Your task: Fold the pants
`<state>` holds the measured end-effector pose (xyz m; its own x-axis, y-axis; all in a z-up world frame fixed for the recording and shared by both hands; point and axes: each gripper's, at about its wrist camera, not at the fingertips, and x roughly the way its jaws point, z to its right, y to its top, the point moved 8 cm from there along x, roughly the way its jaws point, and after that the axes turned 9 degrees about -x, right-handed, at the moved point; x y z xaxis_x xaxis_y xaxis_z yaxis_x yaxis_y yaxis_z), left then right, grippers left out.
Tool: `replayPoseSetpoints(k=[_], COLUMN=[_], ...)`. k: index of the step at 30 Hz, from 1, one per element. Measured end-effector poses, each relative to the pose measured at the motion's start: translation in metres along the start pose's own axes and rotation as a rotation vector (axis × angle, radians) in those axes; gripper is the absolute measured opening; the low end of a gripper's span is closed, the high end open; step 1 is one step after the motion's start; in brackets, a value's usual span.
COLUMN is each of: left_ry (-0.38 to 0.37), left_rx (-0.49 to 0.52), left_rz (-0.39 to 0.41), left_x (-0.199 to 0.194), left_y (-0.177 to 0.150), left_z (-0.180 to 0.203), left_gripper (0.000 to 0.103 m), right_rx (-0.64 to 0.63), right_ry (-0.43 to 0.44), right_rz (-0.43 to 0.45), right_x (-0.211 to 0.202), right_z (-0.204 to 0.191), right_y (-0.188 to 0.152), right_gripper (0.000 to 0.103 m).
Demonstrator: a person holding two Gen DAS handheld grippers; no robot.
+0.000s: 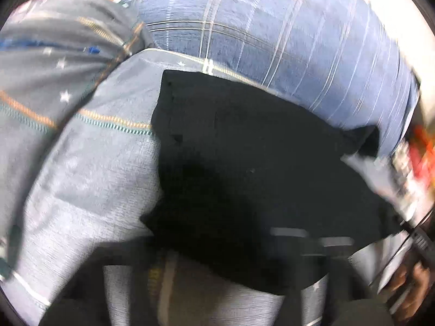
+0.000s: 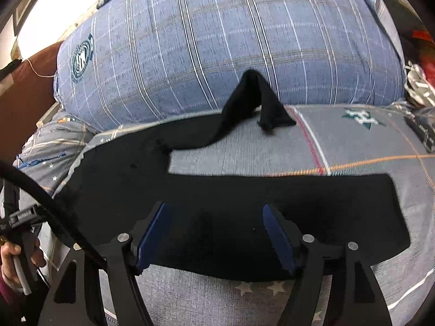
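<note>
The right gripper (image 2: 214, 240) is hovering with its 2 blue pads (image 2: 153, 240) spread apart, nothing between them, just above the near edge of the black pants (image 2: 244, 206). The left gripper (image 1: 225, 279) is blurred, its jaws pressed nearly together, seemingly pinching the pants' dark cloth at 6 o'clock (the frame is too smeared to confirm). The pants are lying flat on the grey bedspread (image 2: 244, 160), 1 leg running toward 3 o'clock, the other rumpling up at 12 o'clock against the blue plaid pillow (image 2: 217, 40). The cloth is looking light, soft and limp; taking hold at the waistband or a hem is likely keeping it from sagging.
</note>
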<state>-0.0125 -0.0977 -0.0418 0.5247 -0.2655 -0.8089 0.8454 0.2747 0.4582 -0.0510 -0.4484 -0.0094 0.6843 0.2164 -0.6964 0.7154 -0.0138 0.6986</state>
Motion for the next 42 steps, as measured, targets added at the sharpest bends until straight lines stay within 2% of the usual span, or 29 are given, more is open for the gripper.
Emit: replayPoseSetpoints(k=[4,8,11,14,18,19,21,23,24,25,26,28,30,33,36,42], left_ry=[-0.008,-0.048,-0.035,-0.044,-0.030,-0.035,-0.013,0.034,0.025,0.014,0.006,0.008,0.016,-0.015,-0.076,-0.119], left_rx=[0.054,0.069,0.082,0.049,0.033,0.030,0.021,0.028,0.036,0.040,0.049,0.090,0.162,0.242,0.325,0.438], left_rz=[0.005,0.014,0.008,-0.043,-0.037,-0.048,-0.040,-0.015,-0.001,0.009,0.020,0.046,0.058,0.040,0.018,-0.090], left_x=[-0.007,-0.025,-0.029,-0.026,-0.027,-0.026,-0.027,-0.037,-0.045,-0.050,-0.057,-0.070,-0.077,-0.073,-0.050,0.022], left_y=[0.000,0.005,0.002,-0.009,-0.015,-0.016,-0.015,-0.012,-0.010,-0.007,-0.003,0.006,0.019,0.036,0.059,0.105], left_z=[0.004,0.001,-0.008,-0.022,-0.036,-0.038,-0.041,-0.044,-0.042,-0.040,-0.037,-0.030,-0.018,0.004,0.027,0.058], left_gripper=[0.016,0.015,0.014,0.014,0.014,0.017,0.030,0.060,0.067,0.081,0.087,0.089,0.095,0.098,0.098,0.098], right_rx=[0.002,-0.034,-0.066,-0.068,-0.117,-0.125,-0.135,-0.147,-0.153,-0.166,-0.175,-0.206,-0.264,-0.378,-0.491,-0.664], right_ry=[0.030,0.069,0.107,0.144,0.182,0.187,0.185,0.176,0.175,0.180,0.185,0.189,0.171,0.134,0.110,0.083], right_rz=[-0.046,-0.085,-0.089,-0.106,-0.120,-0.124,-0.136,-0.141,-0.139,-0.130,-0.120,-0.108,-0.091,-0.078,-0.079,-0.112], right_x=[0.014,0.022,0.023,0.026,0.026,0.026,0.030,0.031,0.030,0.027,0.025,0.022,0.023,0.034,0.054,0.113], right_z=[-0.011,-0.034,-0.056,-0.071,-0.092,-0.093,-0.094,-0.092,-0.091,-0.092,-0.092,-0.091,-0.089,-0.084,-0.078,-0.062], right_y=[-0.009,-0.017,-0.020,-0.023,-0.026,-0.026,-0.027,-0.026,-0.025,-0.021,-0.017,-0.005,0.012,0.043,0.073,0.118], right_gripper=[0.077,0.077,0.077,0.077,0.077,0.078,0.080,0.081,0.081,0.081,0.081,0.081,0.081,0.085,0.085,0.088])
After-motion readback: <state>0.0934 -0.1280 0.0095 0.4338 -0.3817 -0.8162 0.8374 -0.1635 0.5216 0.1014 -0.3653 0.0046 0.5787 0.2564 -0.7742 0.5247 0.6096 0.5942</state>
